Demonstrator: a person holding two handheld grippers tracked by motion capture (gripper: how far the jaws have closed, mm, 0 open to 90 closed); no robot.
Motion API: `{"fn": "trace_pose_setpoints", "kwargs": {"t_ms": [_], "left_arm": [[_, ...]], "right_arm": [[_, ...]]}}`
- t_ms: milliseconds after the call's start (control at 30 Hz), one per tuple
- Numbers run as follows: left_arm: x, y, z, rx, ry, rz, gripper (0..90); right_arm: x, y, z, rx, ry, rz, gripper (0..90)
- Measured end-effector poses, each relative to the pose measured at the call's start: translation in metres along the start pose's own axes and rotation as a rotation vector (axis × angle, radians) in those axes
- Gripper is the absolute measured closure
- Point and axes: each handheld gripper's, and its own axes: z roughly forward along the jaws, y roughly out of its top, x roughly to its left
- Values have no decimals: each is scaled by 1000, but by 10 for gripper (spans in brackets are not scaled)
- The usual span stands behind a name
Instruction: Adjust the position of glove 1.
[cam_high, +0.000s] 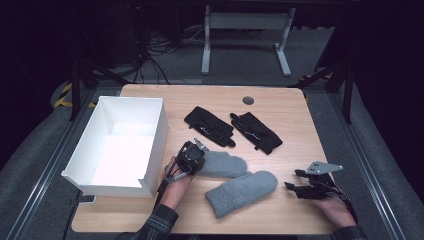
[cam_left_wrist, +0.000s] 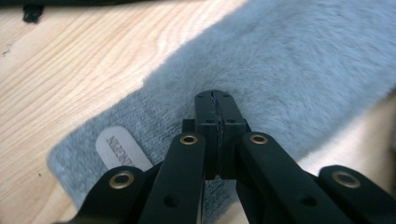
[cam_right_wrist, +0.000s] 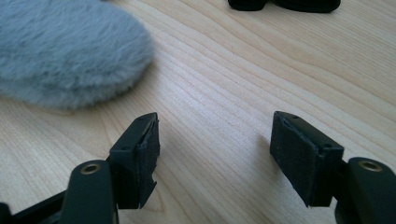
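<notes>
Left hand-held gripper pinching grey mitten

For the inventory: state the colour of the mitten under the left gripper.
Light grey fleece mitten, best seen in the left gripper view.

Black tools — brass rivets, plaid sleeve

Wooden table: mittens, gloves, box
</notes>
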Motion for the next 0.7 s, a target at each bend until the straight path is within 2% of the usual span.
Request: {"fn": "trace_pose_setpoints", "kwargs": {"t_ms": [67,133,167,200,233,300,400,500,533,567,667,700], "left_arm": [[-8,6,-7,-60,-64,33,899],[-14,11,-8,-89,-114,57,899],[-19,14,-6,-99,-140,69,899],[-19,14,-6,-99,-140,69,899],[-29,21,-2,-100,-168,103,899],[-39,29,4,-105,-204,130,899],[-49,38,17,-80,-218,172,899],[-50,41,27,-70,-221,168,900],[-50,44,34,-71,-220,159,900],[-50,45,37,-80,-224,143,900],[-46,52,43,-84,-214,136,900],[-45,55,45,-85,-212,121,900]], "right_arm": [[0,0,0,1,-2,-3,333],[0,0,0,0,-3,-4,333],[0,0,0,0,-2,-4,333],[0,0,0,0,-2,-4,333],[0,0,0,-1,-2,-5,333],[0,-1,0,-3,-2,-5,332],[0,-2,0,-15,0,-5,325],[1,-3,1,-19,-2,-4,309],[1,-3,1,-20,-1,-6,306],[1,-3,1,-23,-1,-7,305],[1,-3,1,-27,2,-6,295],[1,-3,2,-29,2,-6,291]]}}
